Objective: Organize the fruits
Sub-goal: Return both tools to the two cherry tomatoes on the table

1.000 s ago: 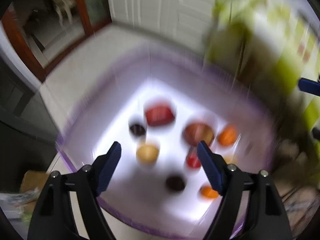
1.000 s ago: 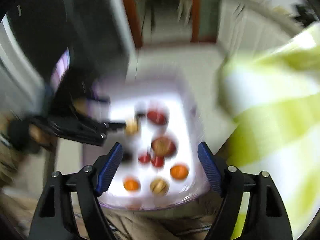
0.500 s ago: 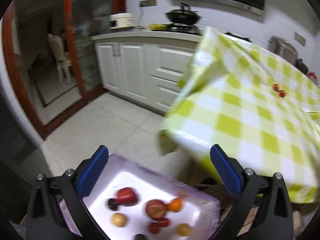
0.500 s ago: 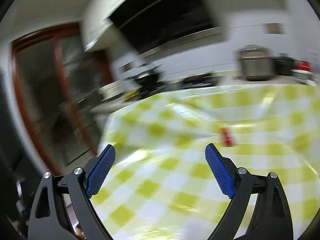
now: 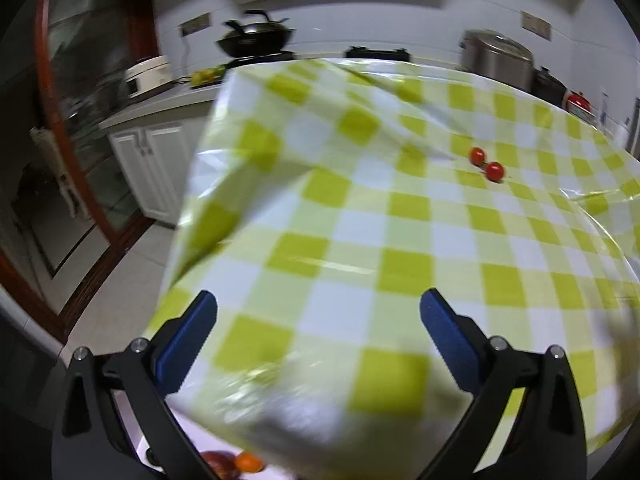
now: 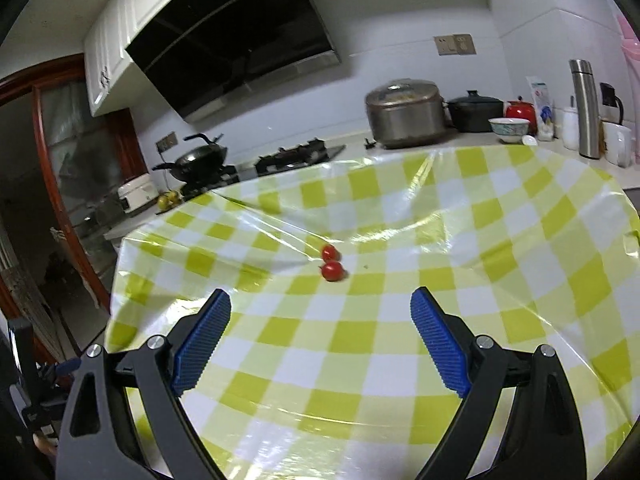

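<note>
At the bottom of the left wrist view, the left gripper (image 5: 318,330) stood with its blue-padded jaws spread wide and nothing between them, held over the near corner of a table covered with a green-and-white checked cloth (image 5: 360,240). Below that corner, at the very bottom edge, part of a pale tray (image 5: 188,440) showed, with a dark red fruit (image 5: 218,460) and an orange fruit (image 5: 248,462) lying in it, touching or nearly so; the rest of the tray was hidden by the table edge and blurred.

Beyond the jaws the cloth lay wrinkled under a clear glossy cover. Farther out on it sat two cherry tomatoes (image 5: 486,164), just beside each other, well apart from the gripper.

From the right wrist view, the right gripper (image 6: 320,332) likewise had its jaws wide apart and empty, raised above the near part of the same cloth (image 6: 360,360). The two cherry tomatoes (image 6: 331,264) rested on the cloth ahead of it, roughly between the lines of the two fingers, one just behind the other.

Past the table ran a kitchen counter: a wok (image 6: 200,156) on a gas hob to the left, a large steel pot (image 6: 406,114), a black pot (image 6: 476,110), a bowl (image 6: 509,125) and a steel flask (image 6: 586,110) to the right, with a dark range hood (image 6: 236,40) above.
</note>
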The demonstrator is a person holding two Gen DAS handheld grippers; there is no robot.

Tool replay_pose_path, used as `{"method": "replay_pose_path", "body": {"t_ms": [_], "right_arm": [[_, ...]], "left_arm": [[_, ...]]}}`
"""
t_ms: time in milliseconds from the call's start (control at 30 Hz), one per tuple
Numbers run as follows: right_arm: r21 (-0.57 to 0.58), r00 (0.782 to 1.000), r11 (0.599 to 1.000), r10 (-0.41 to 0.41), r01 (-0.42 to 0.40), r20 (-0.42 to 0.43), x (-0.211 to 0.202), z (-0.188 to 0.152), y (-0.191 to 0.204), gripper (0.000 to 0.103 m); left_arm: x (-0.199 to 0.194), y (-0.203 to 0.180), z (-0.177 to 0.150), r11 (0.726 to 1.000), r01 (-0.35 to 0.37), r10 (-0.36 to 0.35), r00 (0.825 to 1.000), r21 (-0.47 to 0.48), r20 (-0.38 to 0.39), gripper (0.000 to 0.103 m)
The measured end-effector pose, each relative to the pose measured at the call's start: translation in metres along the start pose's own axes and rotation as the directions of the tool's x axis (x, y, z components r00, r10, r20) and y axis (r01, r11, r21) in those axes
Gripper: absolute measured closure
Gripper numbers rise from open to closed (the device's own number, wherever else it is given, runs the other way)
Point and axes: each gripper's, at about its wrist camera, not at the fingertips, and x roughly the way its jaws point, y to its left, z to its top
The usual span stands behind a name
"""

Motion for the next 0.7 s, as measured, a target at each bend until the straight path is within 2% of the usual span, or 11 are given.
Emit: {"method": "replay_pose_path", "body": {"t_ms": [300, 467, 567, 700], "right_arm": [[0.041, 0.997, 0.999, -0.002, 0.006, -0.08, 0.037, -0.01, -0.027, 0.014], [0.039, 0.99, 0.998, -0.049, 0.054, -0.131, 0.069, -0.013, -0.032, 0.014], [-0.005, 0.979, 0.995, -0.099, 0.1, -0.179, 0.101, -0.012, -0.034, 0.014], [-0.03, 0.962, 0.991, -0.131, 0.128, -0.24, 0.145, -0.01, -0.041, 0.014]], "left_arm": [[0.061, -0.071, 0.048, 0.997, 0.057, -0.056, 0.998, 0.056, -0.022, 0.001], [0.104, -0.111, 0.07, 0.994, 0.081, -0.079, 0.996, 0.077, -0.034, 0.001], [0.14, -0.136, 0.085, 0.991, 0.091, -0.087, 0.995, 0.094, -0.047, 0.001], [0.183, -0.15, 0.102, 0.994, 0.09, -0.085, 0.994, 0.07, -0.065, 0.001]]}}
